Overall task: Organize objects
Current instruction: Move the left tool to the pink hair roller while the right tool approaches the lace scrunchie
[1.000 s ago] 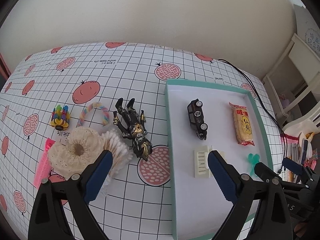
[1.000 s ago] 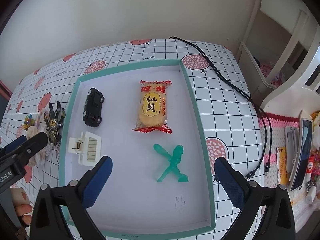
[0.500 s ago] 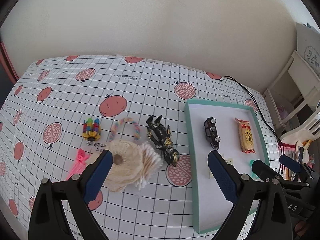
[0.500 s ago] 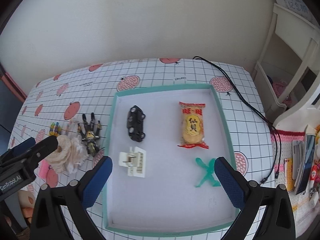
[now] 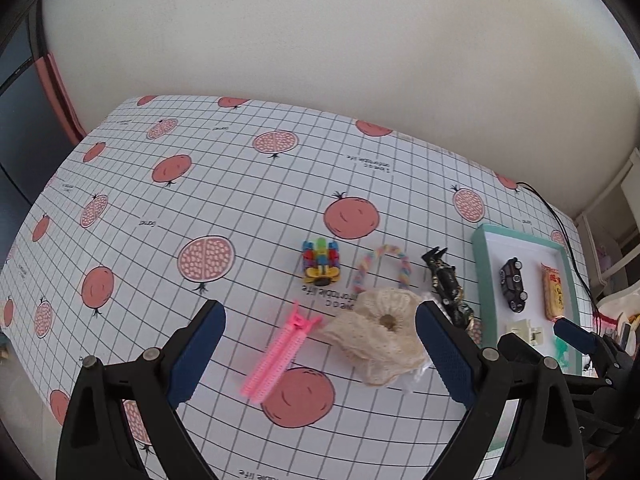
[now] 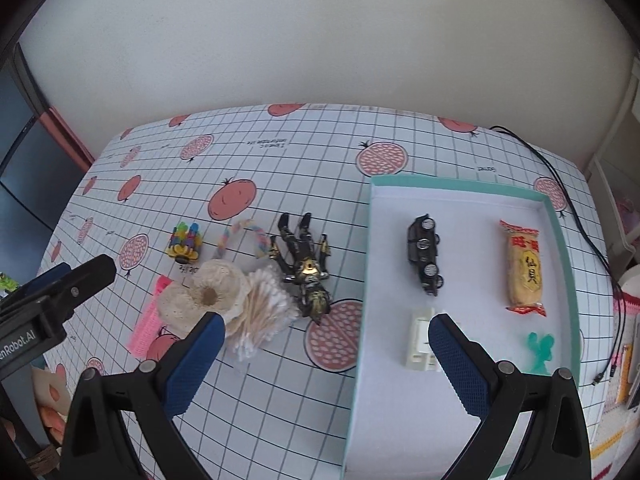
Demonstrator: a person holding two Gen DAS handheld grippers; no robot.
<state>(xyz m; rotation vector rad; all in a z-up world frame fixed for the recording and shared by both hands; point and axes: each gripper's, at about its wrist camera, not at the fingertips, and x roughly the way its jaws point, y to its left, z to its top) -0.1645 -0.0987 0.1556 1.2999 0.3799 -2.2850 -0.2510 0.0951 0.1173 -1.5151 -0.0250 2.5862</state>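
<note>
Between the spread, empty fingers of the left gripper (image 5: 316, 354): a pink comb (image 5: 277, 358) and a cream crocheted flower (image 5: 380, 330), both flat on the tablecloth (image 5: 224, 184). Just beyond them, a coloured block toy (image 5: 320, 262), a pastel braided loop (image 5: 384, 266), and to the right a black-gold figure (image 5: 448, 286).

Right gripper (image 6: 324, 364) also gapes wide, holding nothing. Ahead of its left finger, cotton swabs (image 6: 262, 316) under the flower's edge. Its right finger overlaps the teal-rimmed tray (image 6: 460, 186), which holds a white clip (image 6: 420, 338), a black toy car (image 6: 425, 254), a snack packet (image 6: 524, 268) and a green plastic piece (image 6: 540, 352).
</note>
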